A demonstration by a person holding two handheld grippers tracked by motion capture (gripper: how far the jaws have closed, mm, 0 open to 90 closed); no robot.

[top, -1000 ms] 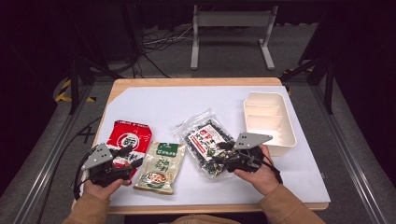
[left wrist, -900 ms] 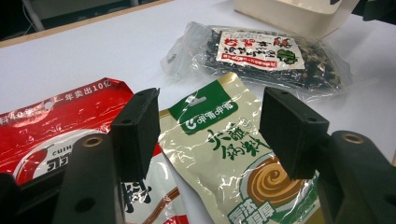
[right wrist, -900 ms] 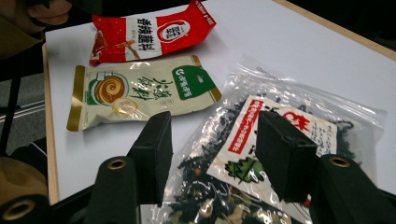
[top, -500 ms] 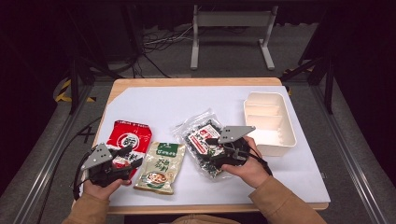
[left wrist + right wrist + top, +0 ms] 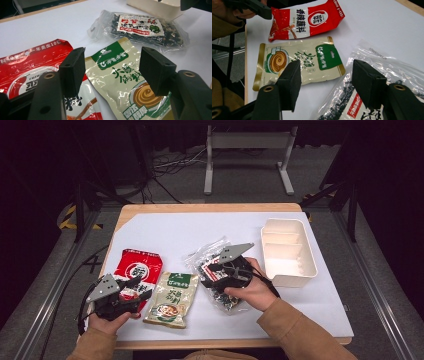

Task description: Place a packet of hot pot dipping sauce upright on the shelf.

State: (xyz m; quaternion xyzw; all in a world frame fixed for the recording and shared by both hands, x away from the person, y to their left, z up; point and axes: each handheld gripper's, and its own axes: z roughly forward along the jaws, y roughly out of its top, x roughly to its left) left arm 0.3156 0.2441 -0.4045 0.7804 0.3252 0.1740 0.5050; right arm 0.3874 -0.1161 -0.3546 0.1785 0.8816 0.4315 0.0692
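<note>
Plainly, both grippers hold nothing, their fingers spread wide. Beyond and between the fingers of the left gripper [image 5: 112, 75] lies the cream-and-green pouch [image 5: 122, 75], its lower end cut off by the frame; the red packet [image 5: 32, 65] sits behind the left-hand finger, which hides part of its print. Farther off past the fingers rests the clear bag of dark dried food [image 5: 142, 28], and beyond it a pale tray [image 5: 155, 7], mostly cropped. The right gripper [image 5: 325, 82] hangs over that clear bag [image 5: 372, 72], seemingly just above it, though contact is hard to judge; the pouch [image 5: 299, 62] lies beyond its left-hand finger. From above, the right hand [image 5: 252, 287] covers much of the bag on the white tabletop [image 5: 200, 227].
</note>
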